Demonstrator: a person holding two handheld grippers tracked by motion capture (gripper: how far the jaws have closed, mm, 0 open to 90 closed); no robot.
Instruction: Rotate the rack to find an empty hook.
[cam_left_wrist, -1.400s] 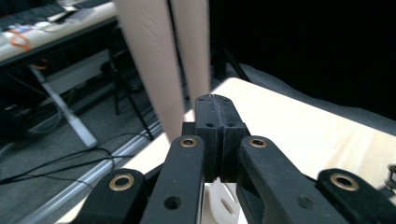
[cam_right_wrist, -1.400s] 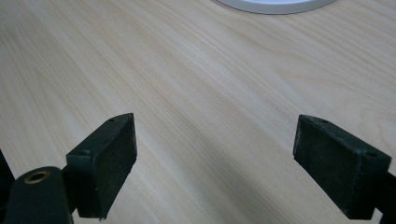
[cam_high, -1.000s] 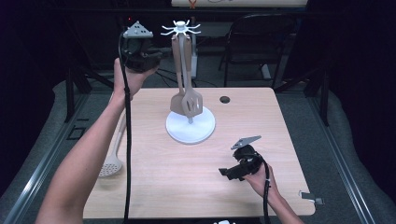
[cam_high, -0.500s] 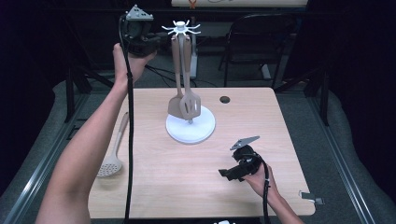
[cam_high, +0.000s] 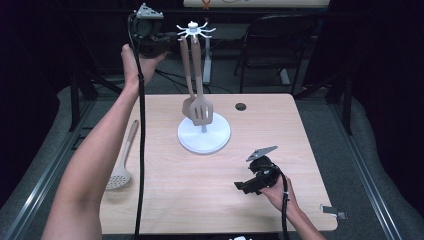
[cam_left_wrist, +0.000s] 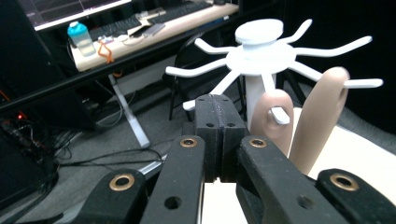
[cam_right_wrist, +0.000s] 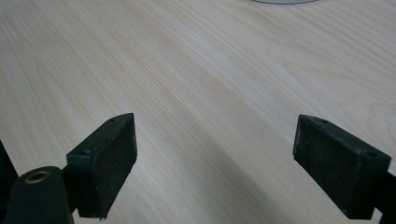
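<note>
At upper left of the high view: left tongs (cam_high: 167, 37), raised beside the white hook crown of the utensil rack (cam_high: 196, 31), jaws pressed together with nothing between them, the closed tips just short of the hook arms as seen in the left gripper view (cam_left_wrist: 219, 135). Centre of the frame: rack base (cam_high: 205, 138), a white disc standing on the desk (cam_high: 165, 200); two tan utensils hang from the hooks, a slotted turner (cam_high: 202, 111) in front and a second piece behind it, their handle ends looped over the arms (cam_left_wrist: 273, 116). Left edge of the desk: one skimmer spoon (cam_high: 121, 172), lying flat, well apart from the rack and untouched. Lower right of the frame: right tongs (cam_high: 247, 186), held low over bare wood, jaws spread wide and empty (cam_right_wrist: 215, 158). Status, as judged: two items hung, one item left on the desk to be picked up and hung; the left tongs appear done at the hooks, the right tongs idle.
</note>
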